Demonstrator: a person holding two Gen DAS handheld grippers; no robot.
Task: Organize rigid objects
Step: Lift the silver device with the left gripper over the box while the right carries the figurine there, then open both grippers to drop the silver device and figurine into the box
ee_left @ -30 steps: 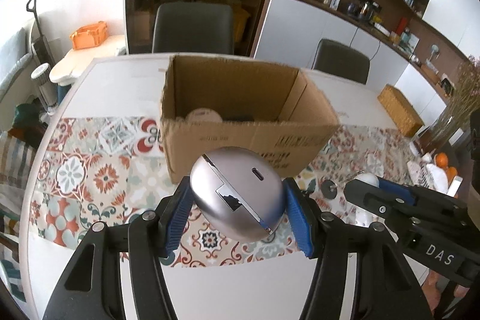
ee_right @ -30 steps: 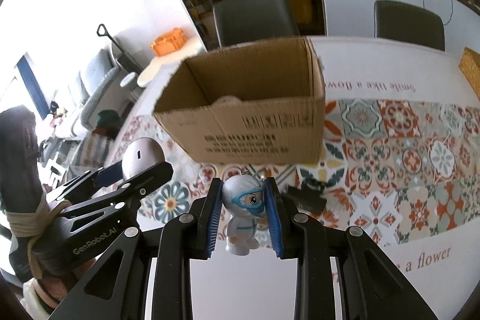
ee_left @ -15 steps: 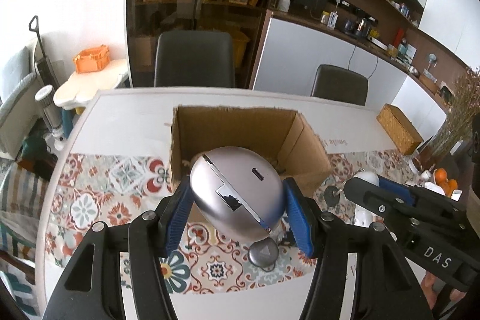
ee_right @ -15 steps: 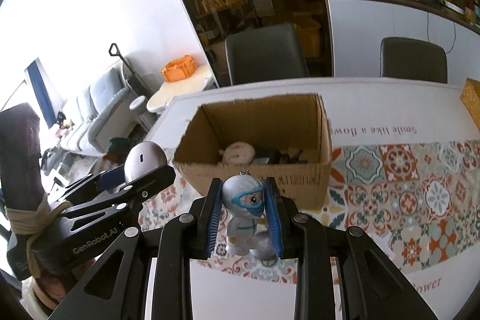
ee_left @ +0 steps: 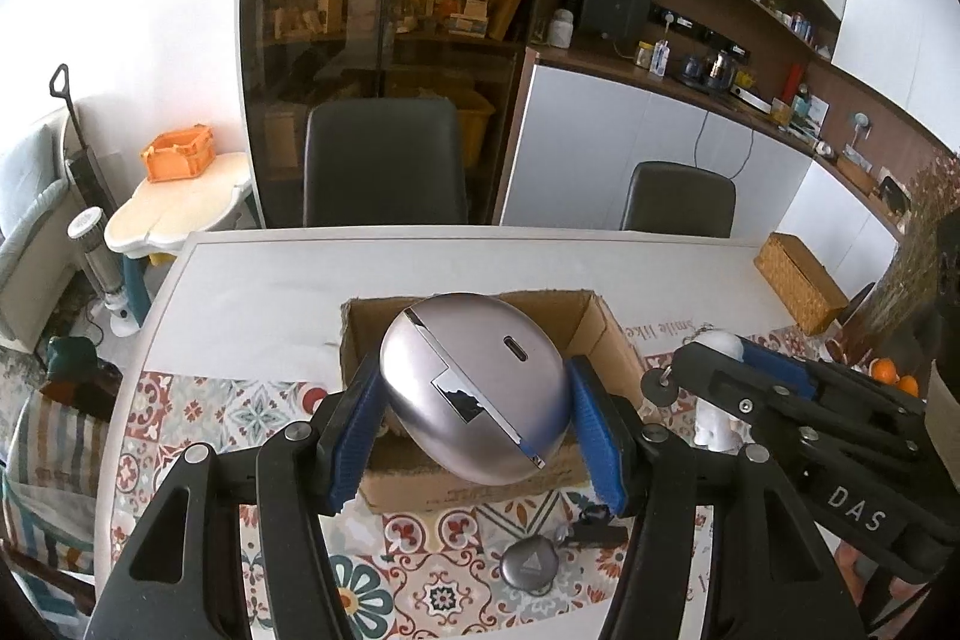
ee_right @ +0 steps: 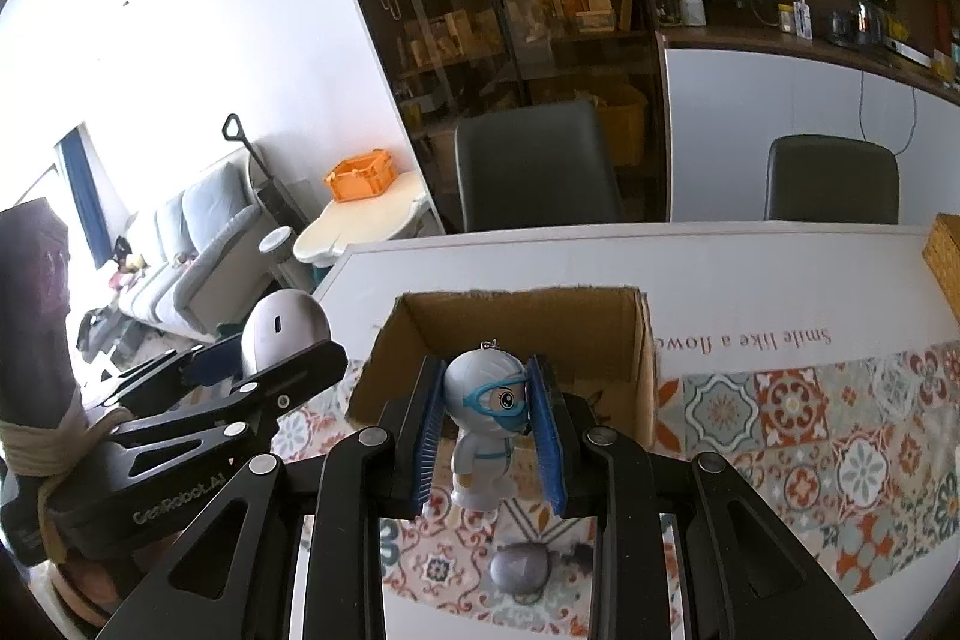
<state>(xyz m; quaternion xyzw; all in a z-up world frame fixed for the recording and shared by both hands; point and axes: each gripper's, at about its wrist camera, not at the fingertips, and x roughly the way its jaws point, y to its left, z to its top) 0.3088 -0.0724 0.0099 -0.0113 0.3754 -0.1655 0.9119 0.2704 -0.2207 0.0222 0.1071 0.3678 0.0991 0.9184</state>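
- the left gripper is clamped on a silver egg-shaped plastic case with a small slot on its shell; both blue pads press its sides, and it hangs in the air in front of the open brown cardboard box.
- the right gripper is clenched on a small white figurine with blue goggles, held by the head between the blue pads, feet dangling, a little chain loop on top.
- the box stands on a white table with a patterned tile-print runner.
- a grey round pebble-shaped object lies on the runner in front of the box, with a small black piece just beside it.
- only the left wrist view shows a triangle mark on the grey object, and a woven basket at the table's far right.
- only the right wrist view shows the figurine's face; the left view catches just its white back behind the other gripper's fingers.
- the right wrist view sees the box's inner back wall, but its contents are hidden by the figurine and pads; in the left view the case blocks most of the interior.
- the right wrist view also shows the case from the side, beyond the left gripper's black arm, and a sleeve at the far left edge.
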